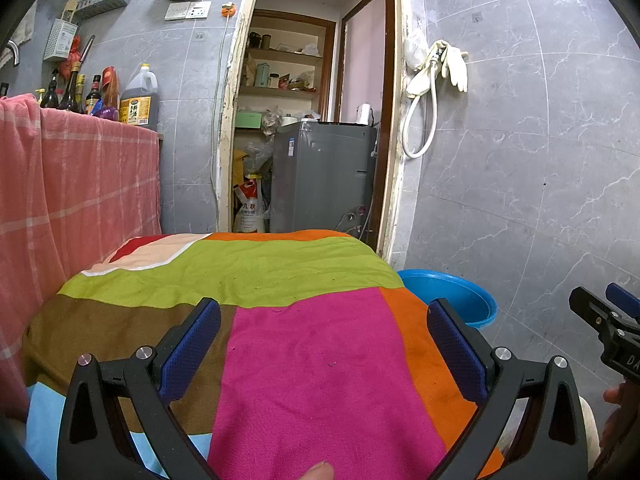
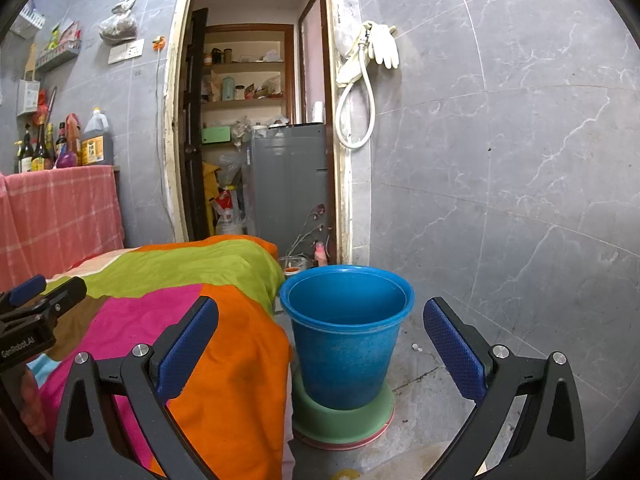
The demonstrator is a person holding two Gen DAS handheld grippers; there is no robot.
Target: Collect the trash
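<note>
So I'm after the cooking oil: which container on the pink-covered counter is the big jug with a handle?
The large brown-filled jug with the yellow cap and yellow label, at the counter's doorway end. The others beside it are slim dark glass bottles.

A patchwork cloth of pink, orange, green and brown squares covers a table. A pink checked cloth hangs at the left, with dark glass bottles and a large plastic oil jug above it. Pale rubber gloves and a white hose loop hang beside the doorway, where a grey washing machine stands.
</note>
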